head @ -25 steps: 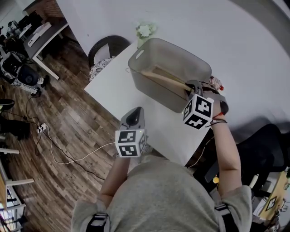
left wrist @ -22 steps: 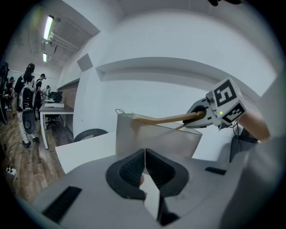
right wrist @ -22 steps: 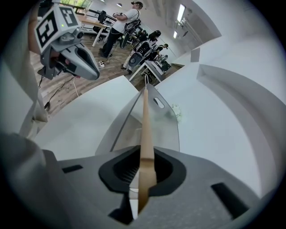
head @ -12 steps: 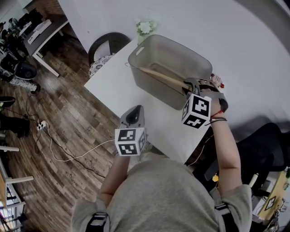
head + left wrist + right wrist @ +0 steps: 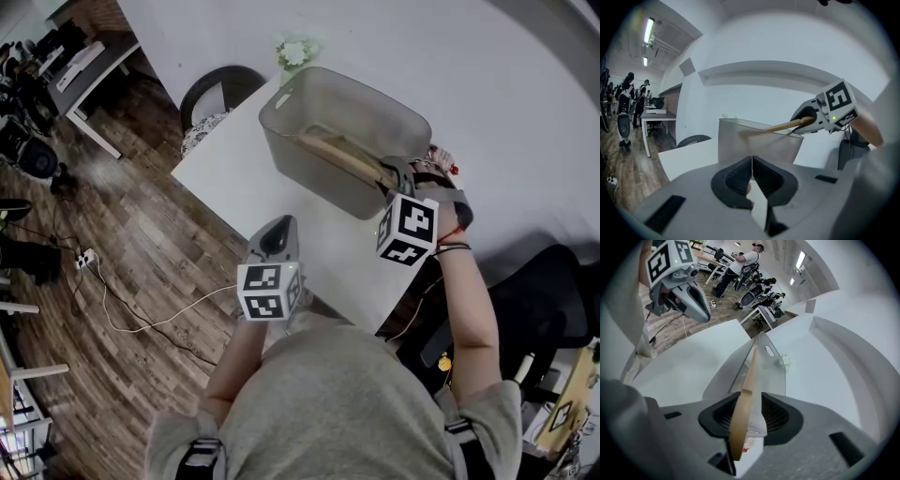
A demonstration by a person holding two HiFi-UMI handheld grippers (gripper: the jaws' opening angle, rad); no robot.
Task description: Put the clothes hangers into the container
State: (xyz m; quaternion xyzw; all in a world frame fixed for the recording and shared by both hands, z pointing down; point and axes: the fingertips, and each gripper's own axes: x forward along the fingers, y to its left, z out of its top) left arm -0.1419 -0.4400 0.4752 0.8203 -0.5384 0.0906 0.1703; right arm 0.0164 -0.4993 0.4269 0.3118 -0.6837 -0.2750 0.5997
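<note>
Over the near edge of the table (image 5: 239, 178): left tool (image 5: 278, 234), jaws pressed together on nothing, pointed toward the container (image 5: 300, 159) but well apart from it, arm bent close to the body. Inside the container, on the table's far right part: hanger (image 5: 339, 156), long axis running from the far left wall back to the near right rim, in line with the right tool (image 5: 397, 178). Right tool jaws opening, wide, pads clear of the hanger's near end between them; forearm stretched forward, wrist at the rim. Probably just a straight pull back off that end.
</note>
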